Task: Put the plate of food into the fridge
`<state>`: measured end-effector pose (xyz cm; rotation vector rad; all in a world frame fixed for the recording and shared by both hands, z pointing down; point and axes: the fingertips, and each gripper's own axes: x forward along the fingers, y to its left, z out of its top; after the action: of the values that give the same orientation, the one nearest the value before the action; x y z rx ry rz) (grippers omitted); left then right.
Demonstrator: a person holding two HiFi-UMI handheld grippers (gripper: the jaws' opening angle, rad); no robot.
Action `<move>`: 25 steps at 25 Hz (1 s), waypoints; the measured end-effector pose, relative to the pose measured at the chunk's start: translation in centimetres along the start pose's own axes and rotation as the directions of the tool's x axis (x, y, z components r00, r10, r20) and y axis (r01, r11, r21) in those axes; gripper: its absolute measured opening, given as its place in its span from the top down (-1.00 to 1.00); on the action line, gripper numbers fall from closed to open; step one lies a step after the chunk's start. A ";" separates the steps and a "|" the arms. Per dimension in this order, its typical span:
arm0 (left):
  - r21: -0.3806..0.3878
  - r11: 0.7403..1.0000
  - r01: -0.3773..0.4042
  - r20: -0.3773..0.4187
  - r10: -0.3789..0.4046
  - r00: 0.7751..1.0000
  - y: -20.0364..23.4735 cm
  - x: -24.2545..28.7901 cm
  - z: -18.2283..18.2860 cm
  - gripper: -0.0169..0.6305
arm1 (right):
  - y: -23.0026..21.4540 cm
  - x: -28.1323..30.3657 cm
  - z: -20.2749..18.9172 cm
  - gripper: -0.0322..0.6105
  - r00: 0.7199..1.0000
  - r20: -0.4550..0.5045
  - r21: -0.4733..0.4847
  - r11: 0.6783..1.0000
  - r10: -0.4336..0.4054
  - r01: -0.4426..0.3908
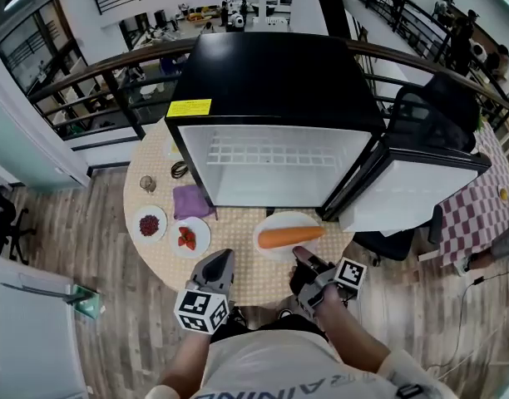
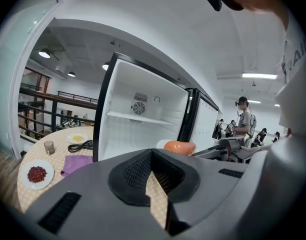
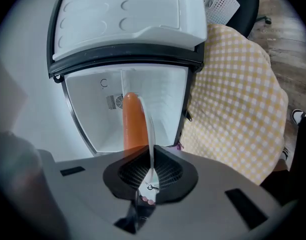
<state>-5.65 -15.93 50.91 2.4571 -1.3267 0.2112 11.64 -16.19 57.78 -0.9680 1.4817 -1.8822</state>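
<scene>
Lower centre: right gripper [image 1: 298, 257] clamped on round white plate [image 1: 278, 220] bearing 1 orange carrot [image 1: 290, 237] before open black fridge [image 1: 271, 165], slide-in likely next; left gripper [image 1: 224, 262] closed, empty.

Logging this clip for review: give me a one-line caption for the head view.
Right gripper grips the rim of the plate carrying a carrot, in front of the open fridge.

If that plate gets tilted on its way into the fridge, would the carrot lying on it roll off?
Probably, yes: the carrot is round, smooth and lies loose on a shallow plate. The right gripper pinches only the plate's rim, so the far side may sag. The carrot looks stiff, unlikely to bend.
</scene>
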 end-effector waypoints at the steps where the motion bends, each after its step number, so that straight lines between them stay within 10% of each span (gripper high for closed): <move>1: 0.006 1.000 0.011 0.002 -0.011 1.000 0.9 0.1 0.5 0.92 | 0.3 0.8 -0.2 0.79 1.000 0.012 -0.002 1.000 0.004 -0.004; 25: -0.015 0.997 0.075 -0.017 -0.075 0.997 8.9 0.0 1.3 0.92 | 0.5 7.8 -2.0 0.79 0.993 0.108 0.014 0.999 -0.039 0.037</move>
<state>-13.11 -20.97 51.69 2.4822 -1.2223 0.2035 5.46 -21.25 58.63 -1.0824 1.3966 -1.8324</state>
